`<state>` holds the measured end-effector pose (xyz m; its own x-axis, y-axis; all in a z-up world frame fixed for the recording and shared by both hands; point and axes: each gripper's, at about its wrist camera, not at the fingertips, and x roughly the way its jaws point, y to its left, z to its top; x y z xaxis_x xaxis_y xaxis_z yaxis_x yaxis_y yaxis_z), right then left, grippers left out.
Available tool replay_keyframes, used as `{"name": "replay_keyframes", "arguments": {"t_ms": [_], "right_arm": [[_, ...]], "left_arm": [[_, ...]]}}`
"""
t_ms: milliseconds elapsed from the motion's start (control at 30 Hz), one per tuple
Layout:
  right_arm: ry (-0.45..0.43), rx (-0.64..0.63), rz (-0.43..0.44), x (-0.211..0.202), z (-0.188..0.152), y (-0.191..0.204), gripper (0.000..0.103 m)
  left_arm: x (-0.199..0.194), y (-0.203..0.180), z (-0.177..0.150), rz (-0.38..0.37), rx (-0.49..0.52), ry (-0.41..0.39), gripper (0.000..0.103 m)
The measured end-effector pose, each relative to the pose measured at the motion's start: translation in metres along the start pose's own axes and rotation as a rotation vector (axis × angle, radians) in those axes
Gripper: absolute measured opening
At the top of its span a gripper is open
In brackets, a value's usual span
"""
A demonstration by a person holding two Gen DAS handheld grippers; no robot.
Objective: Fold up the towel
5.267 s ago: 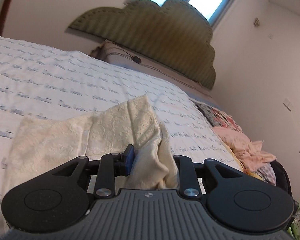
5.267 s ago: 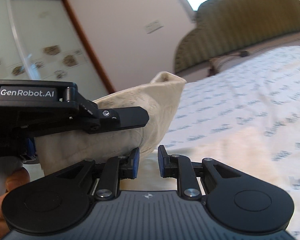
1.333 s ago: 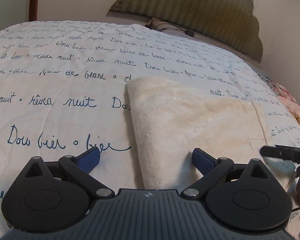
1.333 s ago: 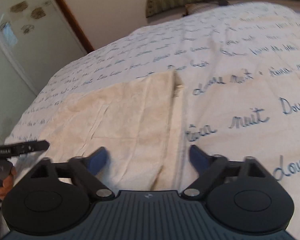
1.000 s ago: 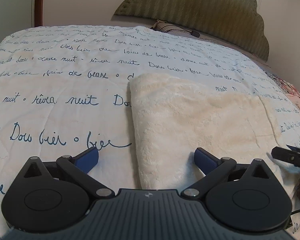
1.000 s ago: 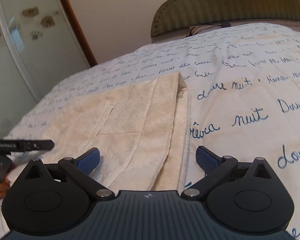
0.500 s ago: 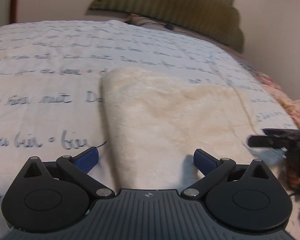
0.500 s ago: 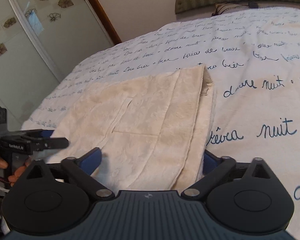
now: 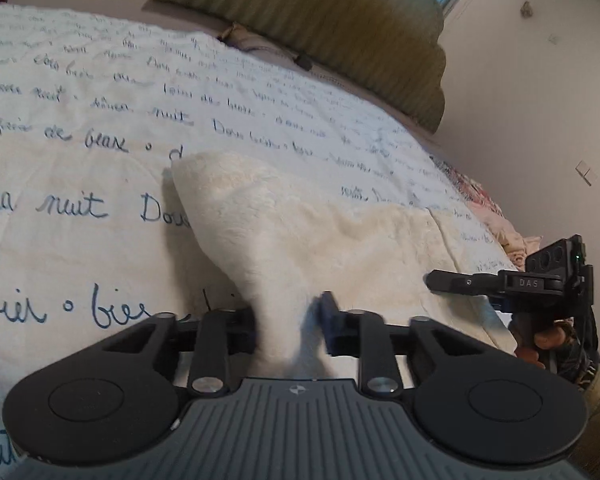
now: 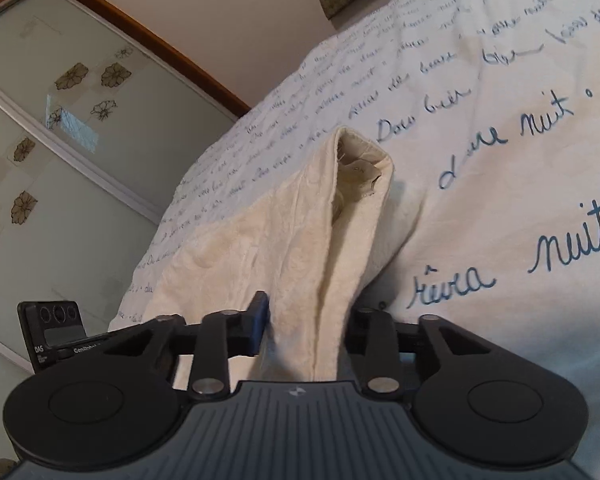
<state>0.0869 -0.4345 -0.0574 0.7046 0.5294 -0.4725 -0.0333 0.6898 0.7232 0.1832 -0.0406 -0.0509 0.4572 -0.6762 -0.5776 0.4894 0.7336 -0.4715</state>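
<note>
Jaws, left: left gripper (image 9: pixel 288 326) pinched narrow on a near corner of the towel (image 9: pixel 300 232); cloth bunches up between the blue pads (image 9: pixel 329 314), one pad partly hidden behind it
Jaws, right: right gripper (image 10: pixel 306 328) likewise closed on the towel's other near corner; several layers pass between the fingers, so the grip looks to hold the whole stack
Towel position: cream towel, already folded into layers, lies on the bedspread (image 9: pixel 80 168) with blue script, near the foot of the bed; its near edge is raised in both grippers, its far edge rests on the bed; in the right wrist view the far end (image 10: pixel 360 160) stands open, showing inner layers and a small label
Handling: soft, limp and light; it sags between the two holds and will not keep a shape unaided; the plush pile looks grippy rather than slippery; nothing fragile
Where to hold: the two near corners, all layers together, as now; a grip on the top layer alone would probably let the stack slide apart
Step in hand: likely carrying the near edge over to the far edge for another fold; keeping both corners level should stop the edge skewing
Surroundings: padded headboard (image 9: pixel 320 28) beyond; the person's hand (image 9: pixel 548 336) on the right gripper's handle; mirrored wardrobe door (image 10: pixel 60 140) to the left
</note>
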Motion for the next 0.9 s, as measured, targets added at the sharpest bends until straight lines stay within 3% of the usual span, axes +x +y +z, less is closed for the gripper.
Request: {"name": "replay_keyframes", "arguments": {"t_ms": [200, 367, 533, 667, 733, 767, 800, 833, 900], "right_arm": [[-0.07, -0.15, 0.012, -0.013, 0.016, 0.062, 0.02], [-0.112, -0.263, 0.063, 0.009, 0.045, 0.099, 0.02], [-0.103, -0.237, 0.029, 0.073, 0.073, 0.099, 0.021], [-0.016, -0.166, -0.102, 0.127, 0.071, 0.083, 0.031], [-0.004, -0.154, -0.177, 0.135, 0.068, 0.074, 0.046], [-0.011, -0.148, -0.182, 0.132, 0.066, 0.072, 0.049], [-0.02, -0.151, -0.182, 0.126, 0.064, 0.072, 0.049], [-0.034, -0.171, -0.206, 0.118, 0.062, 0.075, 0.049], [-0.112, -0.246, -0.302, 0.097, 0.054, 0.089, 0.051]], "left_arm": [[-0.031, -0.024, 0.008, 0.047, 0.144, -0.116, 0.014], [-0.056, -0.019, 0.039, 0.133, 0.227, -0.224, 0.015], [-0.046, 0.011, 0.077, 0.26, 0.259, -0.21, 0.015], [-0.017, 0.044, 0.076, 0.345, 0.186, -0.119, 0.018], [-0.007, 0.054, 0.068, 0.382, 0.177, -0.109, 0.029], [-0.008, 0.056, 0.066, 0.385, 0.176, -0.121, 0.032], [-0.01, 0.057, 0.063, 0.398, 0.175, -0.132, 0.045], [-0.013, 0.057, 0.063, 0.41, 0.177, -0.135, 0.052], [-0.025, 0.053, 0.06, 0.451, 0.18, -0.155, 0.054]]}}
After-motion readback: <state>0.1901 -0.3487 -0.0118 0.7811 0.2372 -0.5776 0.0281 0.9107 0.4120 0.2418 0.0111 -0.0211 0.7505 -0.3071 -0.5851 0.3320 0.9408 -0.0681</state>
